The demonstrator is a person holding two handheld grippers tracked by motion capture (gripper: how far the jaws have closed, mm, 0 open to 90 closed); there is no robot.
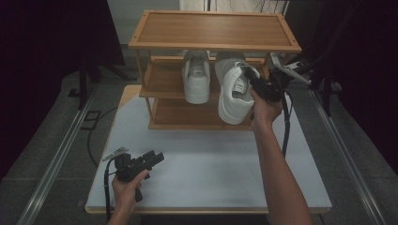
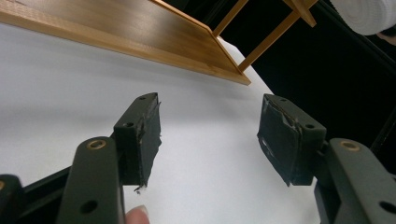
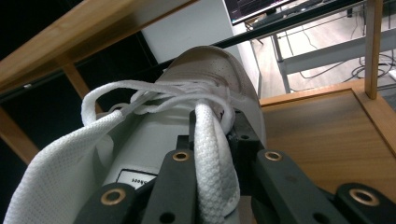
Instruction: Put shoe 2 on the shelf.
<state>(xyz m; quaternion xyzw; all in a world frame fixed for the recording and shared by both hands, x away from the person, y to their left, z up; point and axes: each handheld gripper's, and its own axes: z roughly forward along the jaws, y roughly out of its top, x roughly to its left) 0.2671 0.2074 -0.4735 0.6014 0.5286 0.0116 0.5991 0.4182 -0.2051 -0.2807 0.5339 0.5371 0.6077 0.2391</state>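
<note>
Dark room, pale worktop (image 1: 211, 164): right tool (image 1: 253, 80) pinches the shoe (image 1: 233, 93) by its collar at the rack's (image 1: 213, 44) middle shelf, so keep it level past the post; left tool (image 1: 152, 158) idle, jaws apart, empty.

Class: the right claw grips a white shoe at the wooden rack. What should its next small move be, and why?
Probably ease the tilted shoe level onto the middle shelf beside the other shoe. The right claw is shut on its collar, and its heel hangs off the shelf's front edge.
</note>
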